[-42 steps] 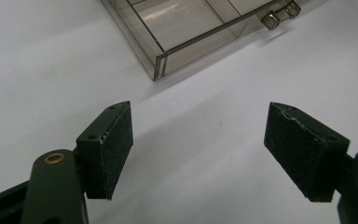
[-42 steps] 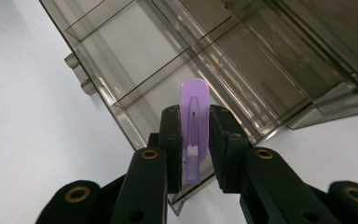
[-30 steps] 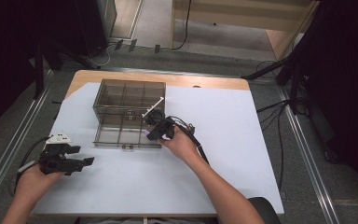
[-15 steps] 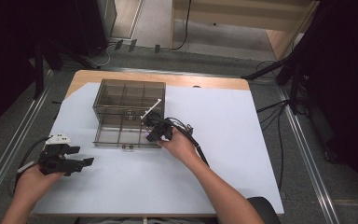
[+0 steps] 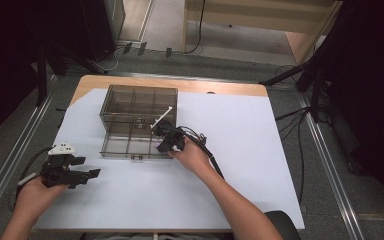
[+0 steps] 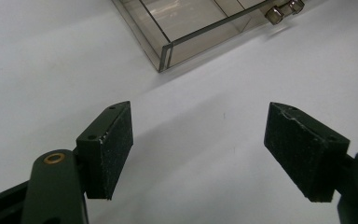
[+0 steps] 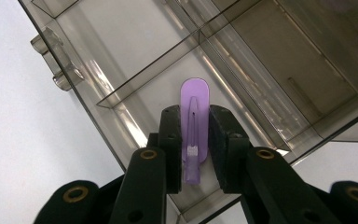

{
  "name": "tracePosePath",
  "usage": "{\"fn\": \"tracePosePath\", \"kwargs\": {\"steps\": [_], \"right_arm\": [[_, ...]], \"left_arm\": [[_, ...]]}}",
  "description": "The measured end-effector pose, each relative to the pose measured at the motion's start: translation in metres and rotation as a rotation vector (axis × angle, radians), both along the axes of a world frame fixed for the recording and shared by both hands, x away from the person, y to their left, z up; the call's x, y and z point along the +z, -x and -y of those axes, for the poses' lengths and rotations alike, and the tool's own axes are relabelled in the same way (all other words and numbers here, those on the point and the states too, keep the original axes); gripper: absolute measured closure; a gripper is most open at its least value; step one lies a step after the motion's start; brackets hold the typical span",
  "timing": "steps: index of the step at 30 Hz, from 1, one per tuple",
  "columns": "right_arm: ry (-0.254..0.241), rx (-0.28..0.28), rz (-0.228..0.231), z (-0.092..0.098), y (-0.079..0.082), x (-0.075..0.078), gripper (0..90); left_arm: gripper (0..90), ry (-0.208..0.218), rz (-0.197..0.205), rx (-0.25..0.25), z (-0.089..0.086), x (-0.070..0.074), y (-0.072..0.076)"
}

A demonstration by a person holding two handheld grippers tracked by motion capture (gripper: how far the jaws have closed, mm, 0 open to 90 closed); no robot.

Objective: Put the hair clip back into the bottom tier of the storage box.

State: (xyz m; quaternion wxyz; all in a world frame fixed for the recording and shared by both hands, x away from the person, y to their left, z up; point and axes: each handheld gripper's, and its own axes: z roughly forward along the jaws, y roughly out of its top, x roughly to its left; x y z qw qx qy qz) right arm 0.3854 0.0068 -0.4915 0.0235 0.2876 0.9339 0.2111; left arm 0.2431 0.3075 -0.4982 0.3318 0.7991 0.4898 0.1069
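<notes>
1. Left gripper (image 5: pixel 87 175) rested low on the white sheet at the left of the table, well apart from the box. In its own view its pads (image 6: pixel 107 149) stood wide apart with nothing between them, only bare sheet and a corner of the box (image 6: pixel 186 32) ahead.

2. Clear smoky box (image 5: pixel 137 120) sat mid-table, its divided tray (image 5: pixel 130 145) pulled out toward the person. The tray's compartments looked empty where visible.

3. Right gripper (image 7: pixel 195 154) hovered over the front right part of the tray. Jaws were pressed together on a flat purple clip (image 7: pixel 194 126); the pads gripped its lower half.

4. Key relation: the clip's long axis ran in line with the jaws, rounded end pointing away from the hand and down into a tray compartment, squared stub end back between the pads. The compartment floor lay directly beyond the tip.

5. Judgement: the right hand was by far the nearer; release over this compartment seemed the next call. Risk: the clip catching on a divider wall if it dropped tilted.

6. A white stick (image 5: pixel 162 117) stuck up from the right gripper; its purpose unclear.
</notes>
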Motion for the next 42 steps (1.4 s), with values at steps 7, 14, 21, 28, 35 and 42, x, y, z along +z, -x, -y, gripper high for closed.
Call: {"fn": "tracePosePath", "kwargs": {"steps": [7,14,21,28,35,42], "right_arm": [[0.000,0.000,0.000,0.000,0.000,0.000,76.4],[-0.001,0.000,-0.004,0.000,0.000,0.000,75.6],[-0.006,-0.001,-0.002,0.000,0.000,0.002,74.3],[-0.040,-0.004,0.003,0.003,0.000,0.009,71.7],[-0.081,-0.005,0.002,0.007,0.000,0.015,68.0],[-0.122,-0.002,0.005,0.009,0.003,0.022,63.5]], "left_arm": [[24.5,-0.002,-0.001,0.000,0.000,0.000,0.000],[24.5,-0.003,-0.003,0.000,0.000,0.000,0.000],[24.5,-0.003,-0.002,0.000,0.000,-0.001,0.000],[24.5,0.001,-0.009,-0.003,0.000,-0.001,0.000],[24.5,-0.002,-0.009,-0.005,0.000,-0.001,-0.001],[24.5,0.000,-0.014,0.001,-0.002,-0.001,-0.001]]}}
